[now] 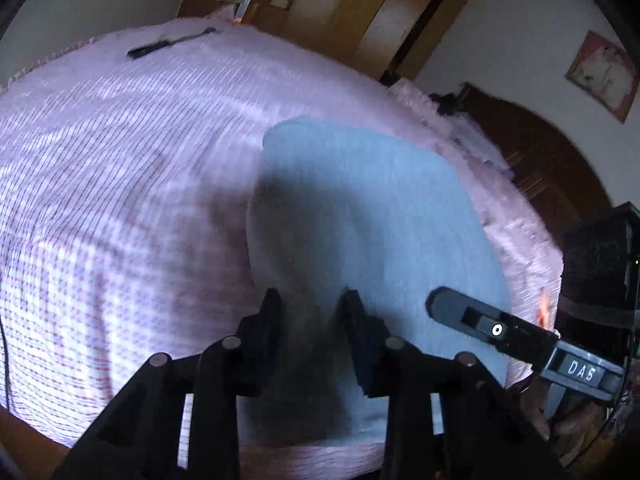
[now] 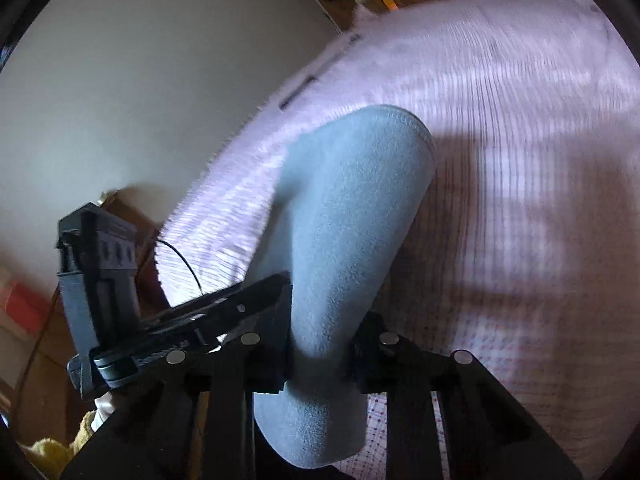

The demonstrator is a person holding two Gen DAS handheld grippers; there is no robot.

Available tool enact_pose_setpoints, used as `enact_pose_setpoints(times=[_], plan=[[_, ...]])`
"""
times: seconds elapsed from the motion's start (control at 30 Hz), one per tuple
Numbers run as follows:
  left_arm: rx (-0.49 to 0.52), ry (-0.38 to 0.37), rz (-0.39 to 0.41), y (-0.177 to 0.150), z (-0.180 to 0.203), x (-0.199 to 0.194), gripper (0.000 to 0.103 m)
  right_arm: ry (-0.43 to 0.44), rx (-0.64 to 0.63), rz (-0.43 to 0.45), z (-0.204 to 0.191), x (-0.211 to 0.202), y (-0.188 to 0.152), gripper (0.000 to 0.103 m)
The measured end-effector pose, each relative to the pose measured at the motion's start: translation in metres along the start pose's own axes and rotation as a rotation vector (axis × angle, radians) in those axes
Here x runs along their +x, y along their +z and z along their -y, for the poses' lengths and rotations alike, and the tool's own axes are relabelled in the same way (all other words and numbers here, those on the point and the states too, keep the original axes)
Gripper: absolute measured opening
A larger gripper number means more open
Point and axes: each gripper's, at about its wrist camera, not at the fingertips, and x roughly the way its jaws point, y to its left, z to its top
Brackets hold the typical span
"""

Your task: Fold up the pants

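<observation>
The right gripper has its 2 fingers clamped on a thick fold of the grey pants. The fleecy cloth fills the gap between the fingers, bulges out below them toward the camera, and runs away from them in a rounded roll whose far end rests on the bed. In the left wrist view this same gripper shows at the right edge of the pants, with a "DAS" label on its body and the person's hand below it.

The left gripper has its fingers apart, 1 on each side of a shaded strip of the pants near the garment's near-left edge. Blur and shadow hide whether the tips press the cloth or hang just above it. From the right wrist view, the left gripper sits just beside the right one, its finger lying close against the roll of cloth.

The pants lie as a wide, flat, already doubled panel on the pink bedspread, close to the bed's right edge and fringe. The bedspread has fine woven rows and patches of window light.

Far across the bed lies a thin dark object, too blurred to identify. Beyond the bed stand a wooden wardrobe, a dark wooden headboard and a framed picture on the pale wall.
</observation>
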Motion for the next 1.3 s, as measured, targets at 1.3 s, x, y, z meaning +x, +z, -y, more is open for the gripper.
enact_pose_setpoints(times=[1.3], plan=[[0.271,0.192,-0.142,-0.005,0.093,0.098,0.040,-0.396,0.063,0.001,0.129,-0.080,-0.023,0.029]])
